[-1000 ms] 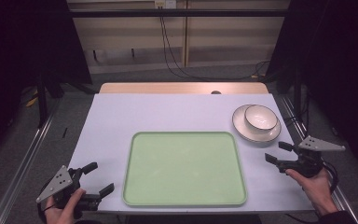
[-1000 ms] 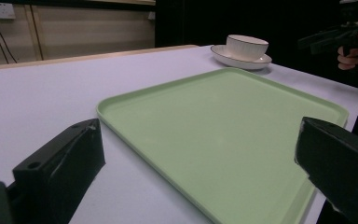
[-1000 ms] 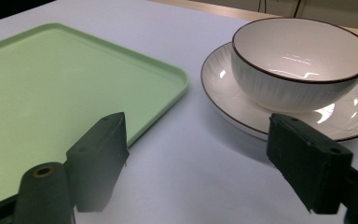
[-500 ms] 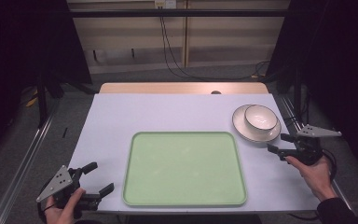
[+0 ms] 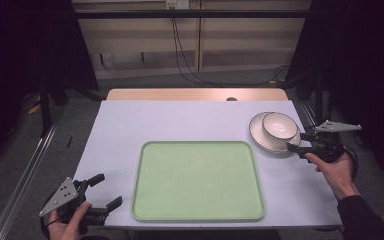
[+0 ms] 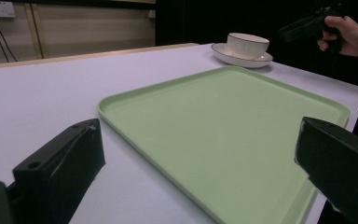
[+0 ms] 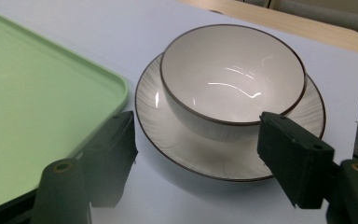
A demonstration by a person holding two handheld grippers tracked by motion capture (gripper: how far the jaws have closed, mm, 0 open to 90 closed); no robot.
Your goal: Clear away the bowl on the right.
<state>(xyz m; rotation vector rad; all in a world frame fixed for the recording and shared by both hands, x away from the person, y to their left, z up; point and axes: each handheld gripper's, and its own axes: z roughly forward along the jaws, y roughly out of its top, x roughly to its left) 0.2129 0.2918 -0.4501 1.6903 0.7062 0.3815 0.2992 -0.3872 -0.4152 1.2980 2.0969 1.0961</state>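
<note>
Black two-jaw grippers with grey triangular top plates; dark right sleeve.

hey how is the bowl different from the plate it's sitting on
The bowl is deep with upright walls; the plate is shallow and nearly flat. The bowl is narrower, so the plate's rim shows all around it, though the bowl sits off-centre toward the plate's far side. The bowl's inside is smooth and glossy, while the plate's rim carries fine radial lines. Both are off-white with a thin dark edge line, and both stand beside the green tray.
</note>
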